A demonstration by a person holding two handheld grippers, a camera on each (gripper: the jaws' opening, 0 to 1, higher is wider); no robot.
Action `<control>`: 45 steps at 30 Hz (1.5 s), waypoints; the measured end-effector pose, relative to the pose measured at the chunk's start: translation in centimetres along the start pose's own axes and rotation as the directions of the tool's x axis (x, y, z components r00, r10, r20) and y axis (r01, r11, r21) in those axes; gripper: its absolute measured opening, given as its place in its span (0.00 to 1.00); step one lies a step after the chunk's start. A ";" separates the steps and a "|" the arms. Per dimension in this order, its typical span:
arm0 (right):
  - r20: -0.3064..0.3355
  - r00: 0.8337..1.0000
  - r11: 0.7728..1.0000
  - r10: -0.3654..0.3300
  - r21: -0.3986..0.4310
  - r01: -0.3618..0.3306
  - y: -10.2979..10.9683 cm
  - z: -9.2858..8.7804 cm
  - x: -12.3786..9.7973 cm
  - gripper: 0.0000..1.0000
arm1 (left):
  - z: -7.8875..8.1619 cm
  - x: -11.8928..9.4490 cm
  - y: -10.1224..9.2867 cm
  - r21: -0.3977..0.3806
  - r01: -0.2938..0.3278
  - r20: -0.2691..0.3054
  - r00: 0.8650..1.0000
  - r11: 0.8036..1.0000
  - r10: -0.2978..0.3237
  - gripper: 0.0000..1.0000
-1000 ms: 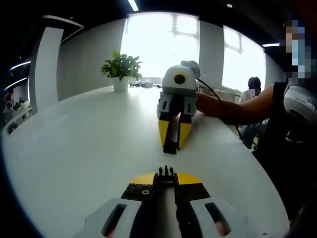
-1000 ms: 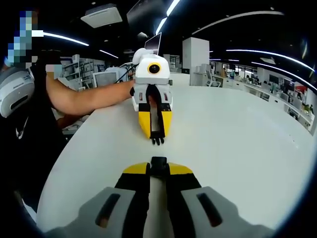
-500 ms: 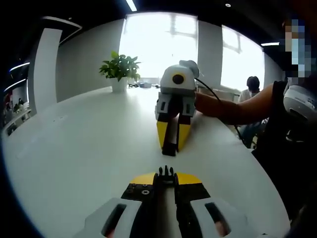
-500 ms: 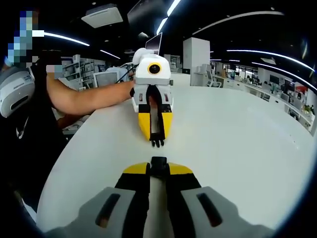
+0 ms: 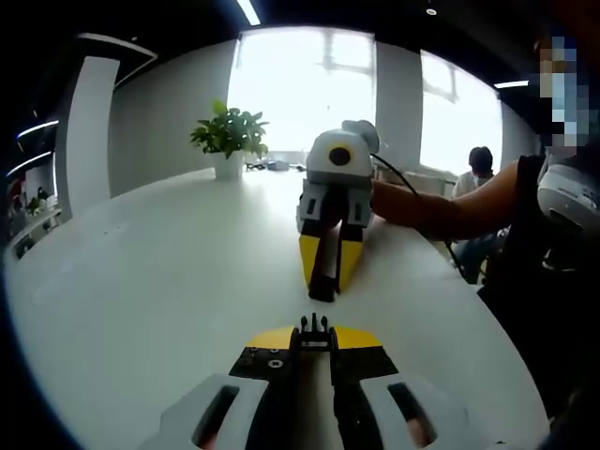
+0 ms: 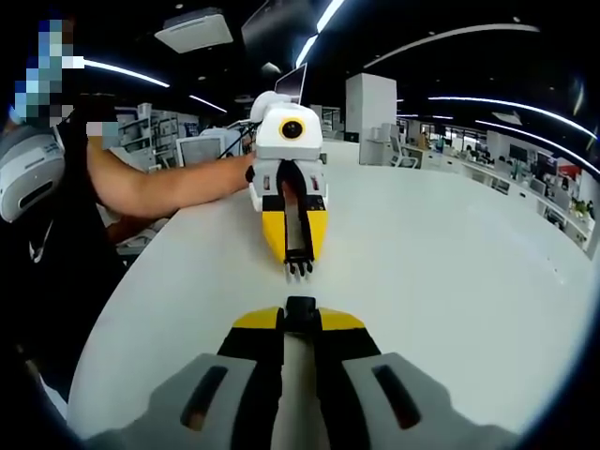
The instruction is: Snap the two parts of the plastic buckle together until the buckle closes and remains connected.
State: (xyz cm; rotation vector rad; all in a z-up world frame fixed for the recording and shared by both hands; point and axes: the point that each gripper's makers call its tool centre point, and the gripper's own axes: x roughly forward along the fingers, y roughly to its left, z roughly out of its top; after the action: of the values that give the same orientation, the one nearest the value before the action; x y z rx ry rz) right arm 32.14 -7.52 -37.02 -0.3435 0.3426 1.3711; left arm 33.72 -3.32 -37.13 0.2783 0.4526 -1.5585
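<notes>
1. left tongs (image 5: pixel 314 330): jaws closed tight on the pronged buckle half (image 5: pixel 314 325); its black prongs stick out past the yellow tips; same tongs seen head-on in right gripper view (image 6: pixel 296 265), prongs pointing at the camera
2. right tongs (image 6: pixel 300 311): jaws closed tight on the socket buckle half (image 6: pixel 300 306), a small black block at the tips; seen from left gripper view (image 5: pixel 323 286), dark piece pinched between the yellow jaws
3. both halves held just above the white counter (image 5: pixel 159 272), facing each other, near but apart; not mated
4. step in hand: final approach and alignment, judging by the gap and head-on pose
5. next move calls for: keep prongs centred on the socket mouth, match roll of both halves, push straight along the shared axis until it latches; keep both grips firm
6. risk: slight yaw offset makes the prongs ride the socket edge
7. background: potted plant (image 5: pixel 228 136) far along the counter; person's forearm (image 5: pixel 441 206) behind the right tongs
</notes>
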 end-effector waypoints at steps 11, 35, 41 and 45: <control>-0.002 1.000 1.000 0.002 0.000 -0.002 0.1 0.0 0.1 0.11 | -0.4 0.5 -0.2 0.007 0.007 -0.020 1.000 1.000 -0.007 0.11; -0.003 1.000 1.000 0.004 -0.010 -0.004 0.2 0.0 0.2 0.11 | -0.4 0.5 -0.3 0.001 0.009 -0.016 1.000 1.000 -0.009 0.11; 0.000 1.000 1.000 0.004 -0.013 -0.004 0.3 0.1 0.3 0.11 | -0.4 0.5 -0.2 0.001 0.004 -0.018 1.000 1.000 -0.004 0.11; 0.000 1.000 1.000 0.004 -0.015 -0.004 0.2 0.1 0.3 0.11 | -0.4 0.5 -0.1 0.001 0.002 -0.019 1.000 1.000 -0.002 0.11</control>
State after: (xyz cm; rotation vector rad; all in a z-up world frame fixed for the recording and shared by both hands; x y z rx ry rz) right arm 31.95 -7.18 -37.10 -0.3549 0.3330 1.3784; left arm 33.51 -3.62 -37.71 0.2934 0.4671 -1.5590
